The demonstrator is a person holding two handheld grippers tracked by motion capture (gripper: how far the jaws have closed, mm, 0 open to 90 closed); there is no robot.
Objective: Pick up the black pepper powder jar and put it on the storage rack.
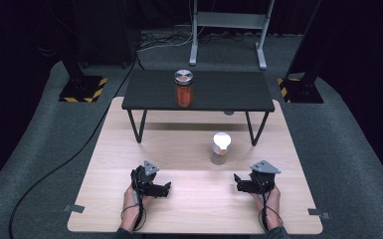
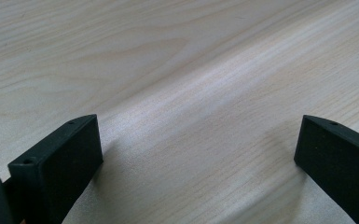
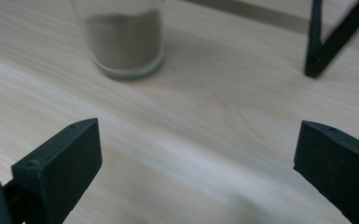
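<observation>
The white-lidded jar (image 1: 220, 148) stands upright on the bench (image 1: 189, 199); nearer than it, both tools, left (image 1: 155, 188) and right (image 1: 244, 184), rest low, spread, empty.

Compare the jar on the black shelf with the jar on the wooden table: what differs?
The clear glass jar of orange-red contents stands on the raised black shelf, has a flat silver lid and looks nearly full. The clear glass jar of grey-brown powder stands lower, on the light wooden table, has a white lid and is filled only in its lower part. Both stand upright with lids on.
</observation>
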